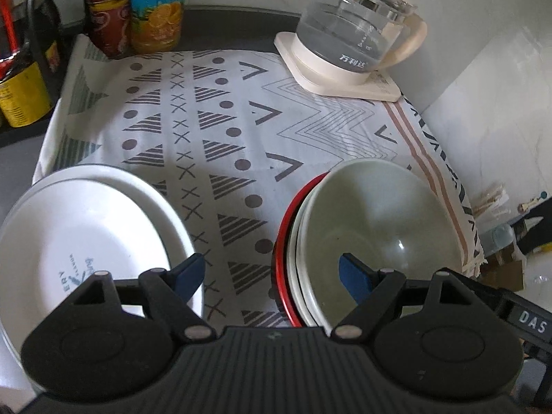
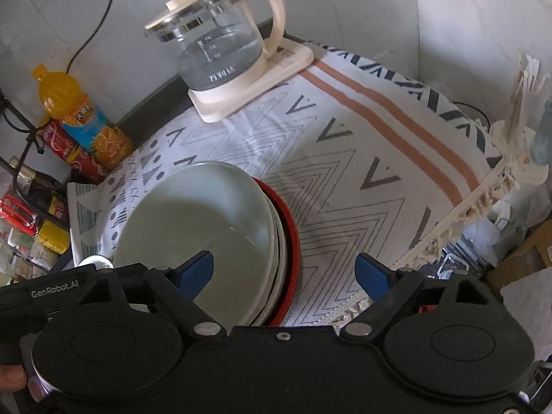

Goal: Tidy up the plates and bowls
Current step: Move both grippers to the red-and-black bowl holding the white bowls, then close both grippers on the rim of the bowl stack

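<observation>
In the left wrist view, stacked white plates (image 1: 86,227) lie at the near left of the patterned cloth (image 1: 214,131). A nested stack of bowls stands at the near right: a pale green bowl (image 1: 383,227) on top, white bowls under it, a red bowl (image 1: 281,238) at the bottom. My left gripper (image 1: 272,272) hangs open over the cloth between plates and bowls, one blue fingertip over each. In the right wrist view the same pale green bowl (image 2: 196,227) and red bowl (image 2: 289,241) sit near. My right gripper (image 2: 286,272) is open above the stack's right edge, holding nothing.
A glass kettle (image 1: 348,24) on a cream base stands at the back of the cloth (image 2: 362,158). Drink bottles (image 1: 155,7) and cans (image 1: 20,96) crowd the back left. A wall closes the right side. The cloth's fringed edge (image 2: 459,214) hangs off the counter.
</observation>
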`<state>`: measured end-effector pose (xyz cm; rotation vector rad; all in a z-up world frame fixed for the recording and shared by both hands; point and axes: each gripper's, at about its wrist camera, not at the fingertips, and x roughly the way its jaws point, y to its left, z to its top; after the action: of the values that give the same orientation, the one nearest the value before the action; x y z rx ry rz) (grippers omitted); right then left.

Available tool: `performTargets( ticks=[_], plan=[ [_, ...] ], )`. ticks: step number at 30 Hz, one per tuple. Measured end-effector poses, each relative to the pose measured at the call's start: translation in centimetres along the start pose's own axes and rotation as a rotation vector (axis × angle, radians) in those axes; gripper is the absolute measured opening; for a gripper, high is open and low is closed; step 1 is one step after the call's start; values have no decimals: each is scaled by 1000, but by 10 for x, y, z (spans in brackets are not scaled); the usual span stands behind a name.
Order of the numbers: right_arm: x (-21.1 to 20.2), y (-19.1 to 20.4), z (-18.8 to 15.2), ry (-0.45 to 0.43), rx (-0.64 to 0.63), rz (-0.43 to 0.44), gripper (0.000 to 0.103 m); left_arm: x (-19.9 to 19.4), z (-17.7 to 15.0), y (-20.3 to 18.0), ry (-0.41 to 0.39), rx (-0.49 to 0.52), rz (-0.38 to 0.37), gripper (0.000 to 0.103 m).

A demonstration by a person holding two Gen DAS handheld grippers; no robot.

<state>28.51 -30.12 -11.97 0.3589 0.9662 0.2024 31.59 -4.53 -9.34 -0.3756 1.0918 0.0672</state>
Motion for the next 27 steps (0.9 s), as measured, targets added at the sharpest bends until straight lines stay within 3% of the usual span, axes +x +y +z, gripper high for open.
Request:
performTargets(
  ticks=[8, 11, 19, 22, 27],
  plan=[
    [20, 2, -7, 24, 48, -9, 83, 21, 8, 3, 63, 25, -44, 80],
    [29, 0, -10, 44, 75, -12, 73, 30, 9, 4, 78, 33, -61, 78],
    [48, -11, -17, 74, 155, 26, 37, 52, 10, 9, 132, 28, -106, 42],
    [49, -9, -15, 68, 140, 20, 34, 57, 10, 9, 139, 17, -145, 32],
    [47, -5, -13, 51, 76, 23, 33, 55, 10, 5, 132, 32, -143, 31]
  ],
)
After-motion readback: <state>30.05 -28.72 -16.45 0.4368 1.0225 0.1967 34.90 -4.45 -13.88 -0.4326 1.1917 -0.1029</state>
